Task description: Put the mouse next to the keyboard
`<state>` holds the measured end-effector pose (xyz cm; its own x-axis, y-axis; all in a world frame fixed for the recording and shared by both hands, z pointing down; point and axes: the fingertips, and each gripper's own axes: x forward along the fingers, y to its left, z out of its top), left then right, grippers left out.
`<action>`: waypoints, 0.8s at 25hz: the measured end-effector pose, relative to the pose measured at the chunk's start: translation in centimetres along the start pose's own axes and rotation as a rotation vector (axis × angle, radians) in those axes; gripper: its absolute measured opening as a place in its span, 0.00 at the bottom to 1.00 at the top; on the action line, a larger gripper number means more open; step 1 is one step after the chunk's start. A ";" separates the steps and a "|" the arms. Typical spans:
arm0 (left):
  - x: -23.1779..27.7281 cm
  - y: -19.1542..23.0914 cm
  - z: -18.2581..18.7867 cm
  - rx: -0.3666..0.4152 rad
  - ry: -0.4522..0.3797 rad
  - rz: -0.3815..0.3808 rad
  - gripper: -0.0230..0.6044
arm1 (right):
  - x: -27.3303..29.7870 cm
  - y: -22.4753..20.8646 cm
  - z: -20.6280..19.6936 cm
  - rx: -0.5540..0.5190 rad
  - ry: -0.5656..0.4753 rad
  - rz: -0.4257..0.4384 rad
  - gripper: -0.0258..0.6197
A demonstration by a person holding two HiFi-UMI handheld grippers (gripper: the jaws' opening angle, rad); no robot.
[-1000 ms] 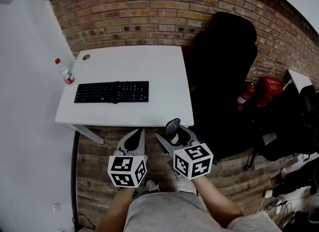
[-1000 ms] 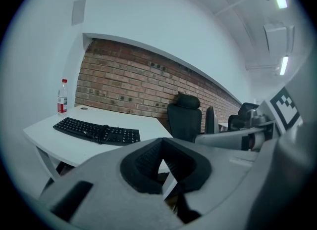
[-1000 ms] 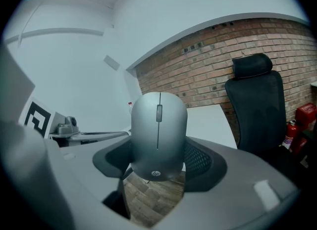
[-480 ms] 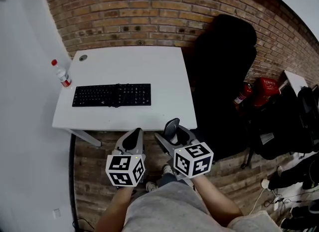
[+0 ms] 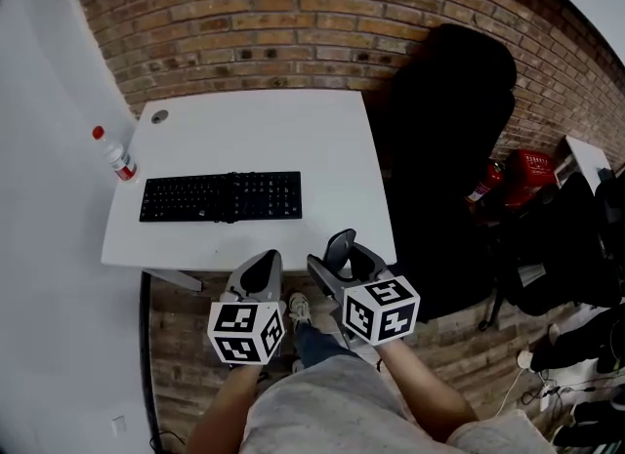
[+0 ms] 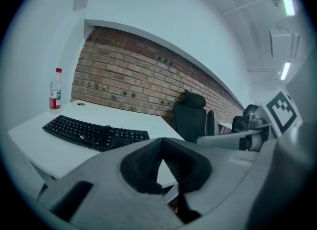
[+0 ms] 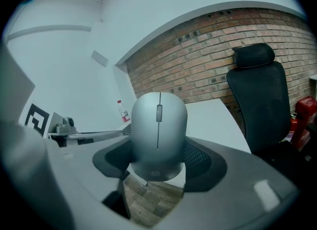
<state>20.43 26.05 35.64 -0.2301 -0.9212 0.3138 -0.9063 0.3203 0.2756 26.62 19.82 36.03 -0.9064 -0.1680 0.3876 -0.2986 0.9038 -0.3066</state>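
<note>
Closest to us, our left gripper (image 5: 264,265) is clenched, its jaws together with nothing between them, hanging over the floor just short of the desk's near edge. Beside it our right gripper (image 5: 340,253) grasps the grey mouse (image 7: 158,125), jaws pressed against its two sides, scroll wheel facing up and away from us. The mouse hangs in the air at the near right edge of the white desk (image 5: 293,130), not resting on it. Further on, the black keyboard (image 5: 220,196) lies flat on the desk's left half, apart from the mouse. A red-capped bottle (image 5: 115,157) stands past the keyboard's left end. A black office chair (image 5: 449,130) sits right of the desk, with the brick wall (image 5: 293,22) behind.
</note>
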 end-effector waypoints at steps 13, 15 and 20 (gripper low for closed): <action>9.2 4.2 2.7 0.014 0.080 -0.023 0.02 | 8.1 -5.9 2.5 0.059 0.048 -0.060 0.52; 10.5 4.9 2.8 0.011 0.089 -0.024 0.03 | 9.3 -6.8 2.5 0.060 0.064 -0.072 0.52; 13.3 6.6 3.3 0.001 0.113 -0.022 0.02 | 12.1 -9.2 2.2 0.086 0.111 -0.111 0.52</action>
<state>10.25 15.22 38.62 -0.1689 -0.8970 0.4085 -0.9109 0.3004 0.2829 17.76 8.63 41.62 -0.8294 -0.2162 0.5150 -0.4236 0.8445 -0.3277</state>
